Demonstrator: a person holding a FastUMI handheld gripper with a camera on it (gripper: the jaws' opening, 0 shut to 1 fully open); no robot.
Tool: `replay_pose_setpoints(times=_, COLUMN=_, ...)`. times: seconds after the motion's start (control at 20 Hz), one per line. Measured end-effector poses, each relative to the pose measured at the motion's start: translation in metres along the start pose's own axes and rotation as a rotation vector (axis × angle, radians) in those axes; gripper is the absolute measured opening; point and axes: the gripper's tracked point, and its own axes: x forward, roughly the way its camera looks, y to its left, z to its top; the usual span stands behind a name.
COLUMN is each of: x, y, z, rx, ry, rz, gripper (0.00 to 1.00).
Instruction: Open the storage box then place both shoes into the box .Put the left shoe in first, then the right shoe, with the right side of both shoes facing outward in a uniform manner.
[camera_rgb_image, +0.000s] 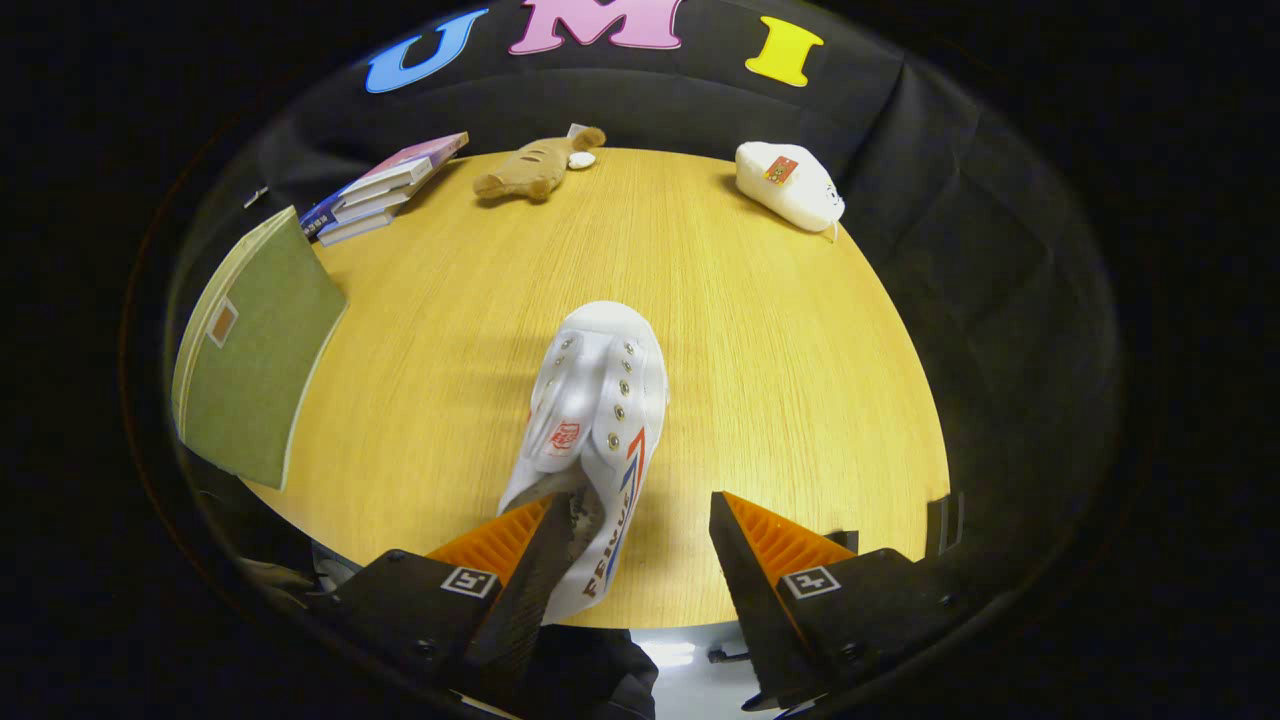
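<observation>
1. Furthest left, we see an olive-green storage box (255, 375) standing up at the table's (800, 400) near left edge, its flat face toward us; we cannot tell whether it is open.
2. Behind it lies a stack of books (375, 190), then a brown plush toy (535, 165) at the far edge.
3. In the middle a white canvas shoe (595, 420) lies with its toe pointing away, its heel reaching back between the fingers.
4. Our gripper (635, 545) stands wide open. The left finger sits at the shoe's heel opening, the right finger well apart from it, so nothing is clamped.
5. We judge this the shoe-grasping step. Next we need the fingers closed across the heel wall, then a lift toward the box.
6. Far right rests a white plush toy (790, 185).
</observation>
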Motion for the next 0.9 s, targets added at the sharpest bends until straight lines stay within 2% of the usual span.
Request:
replay_pose_setpoints(times=0.2, x=0.029, y=-0.003, z=0.021, rx=0.004, ry=-0.037, rz=0.003, gripper=0.74)
replay_pose_setpoints(times=0.35, x=0.045, y=0.007, z=0.027, rx=0.019, ry=-0.042, rz=0.036, gripper=0.54)
replay_pose_setpoints(times=0.45, x=0.047, y=0.005, z=0.028, rx=0.056, ry=-0.045, rz=0.014, gripper=0.39)
replay_pose_setpoints(times=0.5, x=0.048, y=-0.005, z=0.029, rx=0.068, ry=-0.054, rz=-0.027, gripper=0.26)
replay_pose_setpoints(times=0.55, x=0.048, y=-0.008, z=0.027, rx=0.094, ry=-0.053, rz=-0.028, gripper=0.13)
replay_pose_setpoints(times=0.6, x=0.047, y=-0.005, z=0.03, rx=0.126, ry=-0.056, rz=-0.005, gripper=0.07)
replay_pose_setpoints(times=0.75, x=0.039, y=-0.004, z=0.025, rx=0.213, ry=-0.014, rz=0.033, gripper=0.06)
replay_pose_setpoints(times=0.9, x=0.019, y=0.001, z=0.033, rx=0.269, ry=-0.029, rz=0.037, gripper=0.06)
